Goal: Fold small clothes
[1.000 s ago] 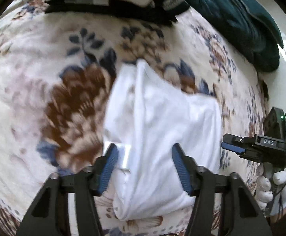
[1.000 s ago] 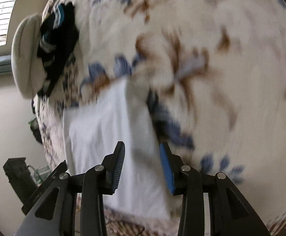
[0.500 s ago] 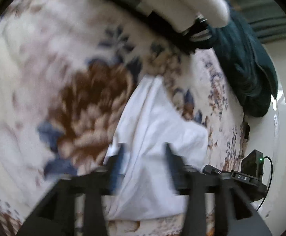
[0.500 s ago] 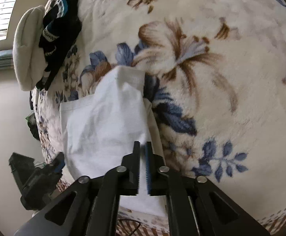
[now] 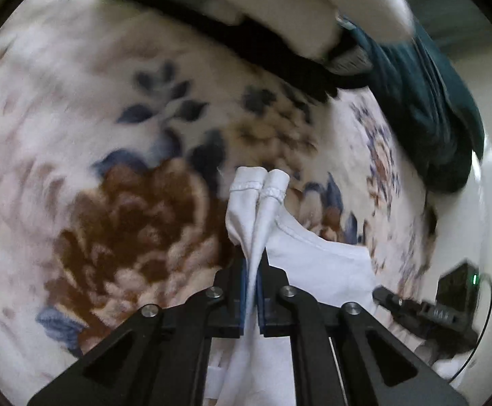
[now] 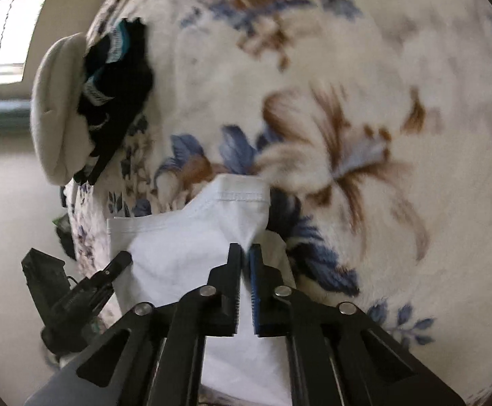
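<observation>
While both grip: inventory, near to far.
L gripper [image 5: 253, 267]: pinching tee [image 5: 317, 264] fold.
R gripper [image 6: 244, 253]: pinching tee edge.
Tee: on blanket [image 6: 398, 108], lifted w/ grippers.
Risk: uneven pull, hem slips, fold skews.

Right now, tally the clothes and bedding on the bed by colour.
White: 1, the white garment pinched by both the left gripper and the right gripper
Cream: 1, the cream item
Black: 1, the black garment
Teal: 1, the teal blanket
Total: 4
</observation>
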Action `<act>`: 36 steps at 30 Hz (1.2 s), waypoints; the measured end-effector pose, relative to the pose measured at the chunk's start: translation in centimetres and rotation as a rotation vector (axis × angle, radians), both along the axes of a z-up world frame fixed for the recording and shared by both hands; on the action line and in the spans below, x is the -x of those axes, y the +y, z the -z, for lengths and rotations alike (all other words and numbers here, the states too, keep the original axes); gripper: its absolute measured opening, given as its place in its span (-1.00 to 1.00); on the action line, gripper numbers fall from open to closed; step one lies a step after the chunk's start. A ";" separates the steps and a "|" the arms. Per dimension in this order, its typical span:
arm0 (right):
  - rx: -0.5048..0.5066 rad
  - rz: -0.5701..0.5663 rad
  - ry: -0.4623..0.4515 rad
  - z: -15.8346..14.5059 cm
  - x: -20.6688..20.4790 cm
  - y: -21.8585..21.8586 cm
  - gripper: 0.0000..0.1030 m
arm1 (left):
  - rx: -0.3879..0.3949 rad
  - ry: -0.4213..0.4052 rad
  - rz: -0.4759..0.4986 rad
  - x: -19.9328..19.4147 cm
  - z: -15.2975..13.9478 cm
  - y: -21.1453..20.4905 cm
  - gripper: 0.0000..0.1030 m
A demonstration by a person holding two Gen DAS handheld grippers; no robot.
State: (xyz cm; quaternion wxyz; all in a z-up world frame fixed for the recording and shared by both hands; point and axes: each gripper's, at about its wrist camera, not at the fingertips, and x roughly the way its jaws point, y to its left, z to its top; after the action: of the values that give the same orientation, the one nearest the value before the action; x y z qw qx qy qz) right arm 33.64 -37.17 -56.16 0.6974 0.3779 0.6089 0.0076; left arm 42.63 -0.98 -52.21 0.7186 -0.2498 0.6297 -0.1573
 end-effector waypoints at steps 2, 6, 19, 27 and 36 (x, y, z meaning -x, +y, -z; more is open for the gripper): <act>0.023 -0.005 0.001 -0.1 -0.2 0.1 -0.93 | 0.039 0.071 -0.059 -0.2 2.0 1.6 -0.93; 0.040 0.006 0.054 0.8 -0.4 -0.5 -0.93 | 0.056 0.136 -0.103 -0.9 3.7 2.8 -0.81; -0.296 0.211 0.068 4.1 0.6 -3.2 -0.16 | 0.107 0.079 -0.011 -2.4 2.2 0.4 0.12; -0.088 0.125 0.024 1.1 0.8 -0.5 -0.93 | 0.078 0.070 0.006 -2.5 1.6 0.4 0.12; -0.114 0.085 0.103 2.2 1.6 -1.3 0.02 | 0.038 0.069 0.064 -0.1 0.9 1.3 0.20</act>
State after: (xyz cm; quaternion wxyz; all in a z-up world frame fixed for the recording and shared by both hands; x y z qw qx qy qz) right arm 32.07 -38.43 -58.41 0.6420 0.4426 0.6260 -0.0070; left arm 42.74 0.29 -53.14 0.6860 -0.2485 0.6587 -0.1835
